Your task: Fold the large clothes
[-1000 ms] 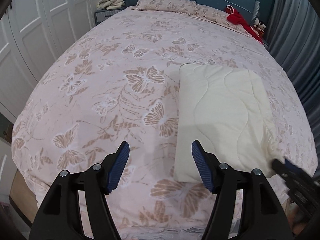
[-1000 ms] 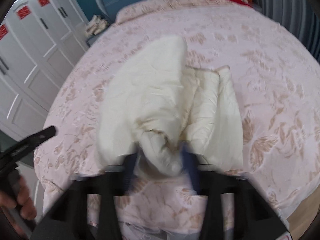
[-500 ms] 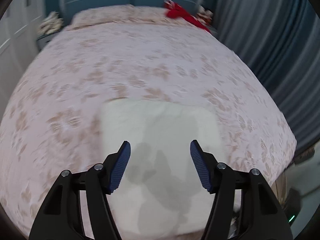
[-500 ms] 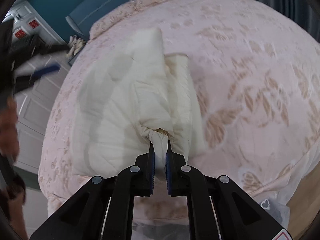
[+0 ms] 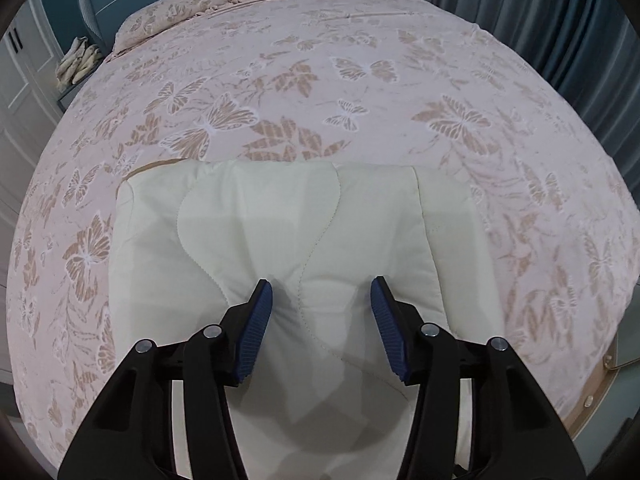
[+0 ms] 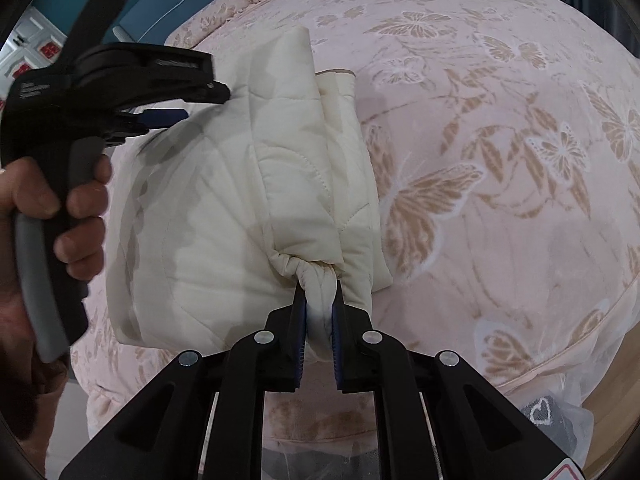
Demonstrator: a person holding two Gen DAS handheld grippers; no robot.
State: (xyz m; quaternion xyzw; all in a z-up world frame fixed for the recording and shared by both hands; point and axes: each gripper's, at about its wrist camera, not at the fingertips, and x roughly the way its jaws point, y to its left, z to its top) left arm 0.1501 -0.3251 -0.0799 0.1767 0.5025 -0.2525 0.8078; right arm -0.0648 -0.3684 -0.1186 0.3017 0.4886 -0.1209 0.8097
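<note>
- Right claw (image 6: 319, 296): clamped on a bunched corner of the cream quilt (image 6: 224, 208), rest fanning toward 11 o'clock.
- Left claw (image 5: 321, 322): half open, just been closing, astride the quilt's near edge, nothing pinched.
- Quilt flat on the bed (image 5: 360, 92), long axis 9 to 3 in left view.

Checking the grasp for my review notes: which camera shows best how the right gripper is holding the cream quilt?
The right wrist view: the right gripper is shut on a bunched corner of the cream quilt. The left wrist view shows only the quilt's flat top between the open left gripper, not that grasp.
</note>
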